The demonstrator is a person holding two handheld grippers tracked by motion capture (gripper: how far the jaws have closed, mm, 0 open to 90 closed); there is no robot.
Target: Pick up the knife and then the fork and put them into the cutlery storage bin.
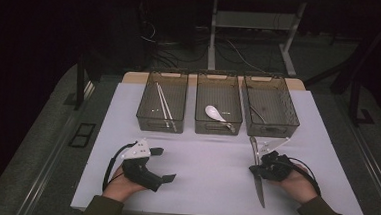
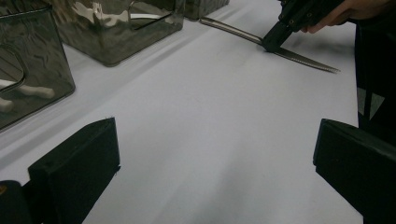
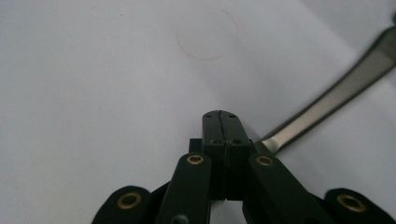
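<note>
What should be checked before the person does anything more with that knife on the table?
1. Right gripper shut on the knife: ok.
2. Grip spot: mid-length, where handle meets blade: ok.
3. Knife lifted off the white table: cannot tell.
4. Left gripper open, apart from the knife: ok.
5. Right bin behind the knife has room: ok, though something dark lies inside.
6. Blade tip points at the person's edge: not ok.

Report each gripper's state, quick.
Left gripper: open, holding nothing.
Right gripper: shut on the knife.
</note>
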